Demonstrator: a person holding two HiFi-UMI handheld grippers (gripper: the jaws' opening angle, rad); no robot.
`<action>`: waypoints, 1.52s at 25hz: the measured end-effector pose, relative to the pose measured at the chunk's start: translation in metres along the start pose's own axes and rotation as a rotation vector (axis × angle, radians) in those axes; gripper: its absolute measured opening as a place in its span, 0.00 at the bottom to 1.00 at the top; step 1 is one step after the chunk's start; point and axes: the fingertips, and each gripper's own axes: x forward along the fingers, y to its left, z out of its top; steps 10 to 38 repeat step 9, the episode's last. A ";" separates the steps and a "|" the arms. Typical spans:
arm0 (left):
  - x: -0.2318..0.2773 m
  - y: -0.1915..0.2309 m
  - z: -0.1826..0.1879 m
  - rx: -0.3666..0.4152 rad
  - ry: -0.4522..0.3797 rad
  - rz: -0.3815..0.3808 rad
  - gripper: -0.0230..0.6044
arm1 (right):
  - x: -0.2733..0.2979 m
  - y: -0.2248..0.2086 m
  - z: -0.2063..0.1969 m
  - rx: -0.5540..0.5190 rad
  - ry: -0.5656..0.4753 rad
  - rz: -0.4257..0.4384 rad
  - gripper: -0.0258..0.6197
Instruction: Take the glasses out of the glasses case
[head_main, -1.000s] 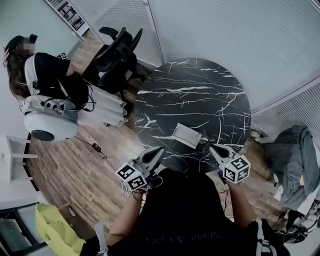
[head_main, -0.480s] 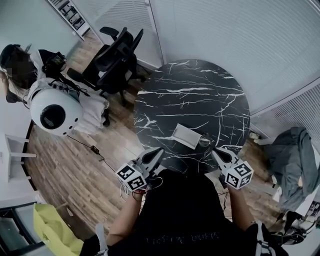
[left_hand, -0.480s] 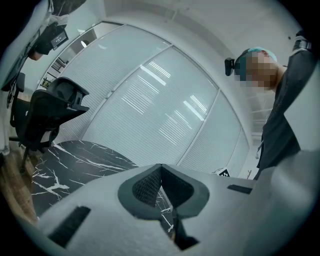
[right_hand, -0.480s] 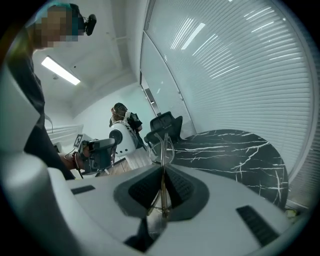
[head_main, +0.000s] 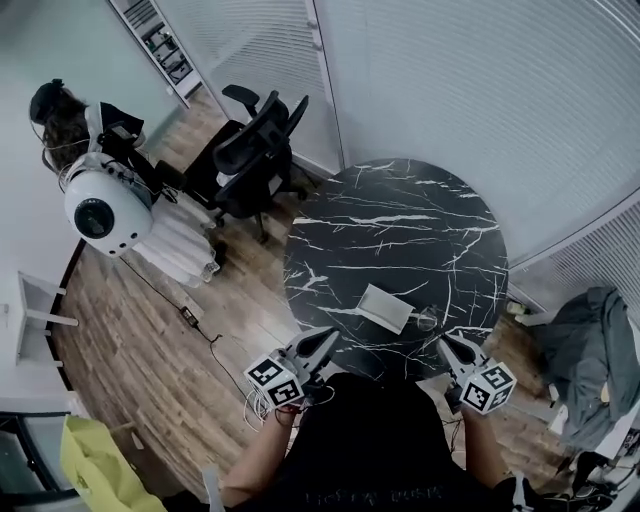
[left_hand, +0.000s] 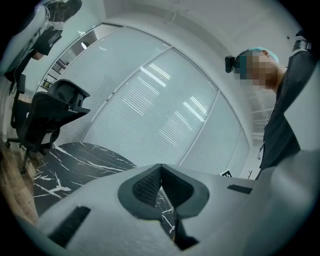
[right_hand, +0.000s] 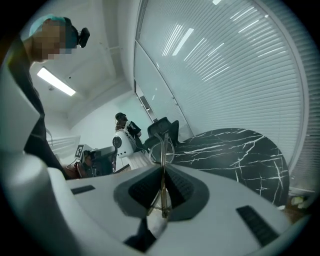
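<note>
Glasses (right_hand: 163, 149) are out, pinched in right gripper (right_hand: 163, 175); case (head_main: 385, 308) sits on table (head_main: 400, 230) just left; left gripper (left_hand: 160, 171) clenched, empty. Looks essentially done.

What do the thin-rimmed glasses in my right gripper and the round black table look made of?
The thin-rimmed glasses: slim wire frame with a dull sheen, likely metal; clear lenses, glass or plastic. The round black table: white veining, faint gloss, marble or a marble-look top.
</note>
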 end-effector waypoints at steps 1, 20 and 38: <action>-0.001 0.000 0.002 0.000 -0.002 0.003 0.07 | -0.001 -0.001 0.000 0.013 -0.008 -0.002 0.09; -0.010 0.009 0.007 0.040 -0.017 0.007 0.07 | 0.005 -0.005 -0.005 0.088 -0.041 0.009 0.09; -0.010 0.009 0.007 0.040 -0.017 0.007 0.07 | 0.005 -0.005 -0.005 0.088 -0.041 0.009 0.09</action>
